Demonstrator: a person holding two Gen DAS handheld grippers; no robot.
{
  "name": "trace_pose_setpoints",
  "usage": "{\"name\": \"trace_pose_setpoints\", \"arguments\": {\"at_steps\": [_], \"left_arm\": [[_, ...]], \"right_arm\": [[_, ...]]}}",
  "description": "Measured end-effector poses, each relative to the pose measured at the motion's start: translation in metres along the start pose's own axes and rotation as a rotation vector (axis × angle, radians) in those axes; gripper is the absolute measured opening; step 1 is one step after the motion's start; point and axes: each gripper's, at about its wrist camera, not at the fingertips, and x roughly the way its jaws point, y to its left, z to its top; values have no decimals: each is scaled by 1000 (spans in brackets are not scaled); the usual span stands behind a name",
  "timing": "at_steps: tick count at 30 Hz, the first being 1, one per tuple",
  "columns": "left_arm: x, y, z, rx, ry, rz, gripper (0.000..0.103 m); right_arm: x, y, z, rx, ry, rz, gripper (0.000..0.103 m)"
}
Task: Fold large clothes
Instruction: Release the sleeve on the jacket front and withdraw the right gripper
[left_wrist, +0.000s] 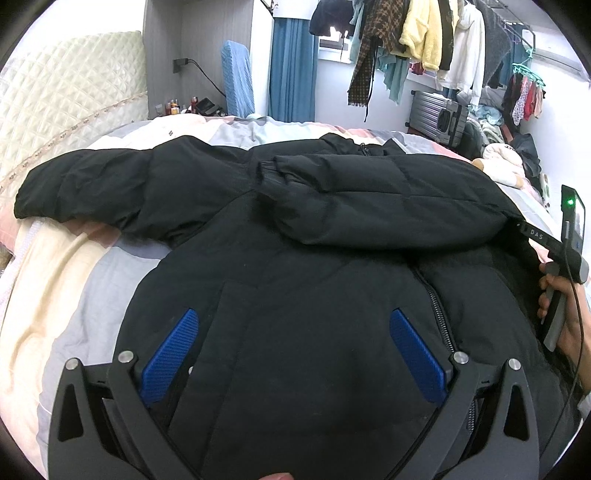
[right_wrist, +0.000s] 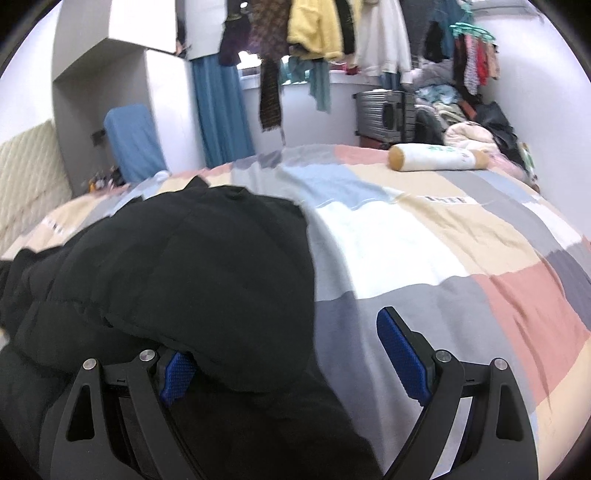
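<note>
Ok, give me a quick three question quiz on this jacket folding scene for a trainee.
1. True or false: the right sleeve of the black jacket is already folded across the chest.
2. The left gripper is: A) open above the jacket, B) shut on the zipper, C) out of view.
3. What lies on the patchwork quilt at its far side, beyond the right gripper?

Key: 1 true; 2 A; 3 a cream bolster pillow.

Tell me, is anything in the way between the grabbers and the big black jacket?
Nothing visible is. The left gripper stands open right over the black jacket, and the right gripper is open at its edge, fabric lying between its fingers on the quilt.
</note>
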Motion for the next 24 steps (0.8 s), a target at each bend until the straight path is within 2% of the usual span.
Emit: {"name": "trace_pose_setpoints", "arguments": {"at_steps": [7, 10, 18, 24], "left_arm": [[0, -1, 0, 6, 4, -4, 103], [1, 0, 0, 3, 9, 2, 103], [0, -6, 0, 16, 8, 14, 103], [-6, -7, -3, 27, -2, 34, 103]], "right_arm": [[14, -23, -5, 94, 37, -9, 89], [6, -17, -6, 70, 40, -18, 89], [-52, 30, -13, 27, 44, 91, 91], [-85, 79, -37, 12, 55, 162, 91]]}}
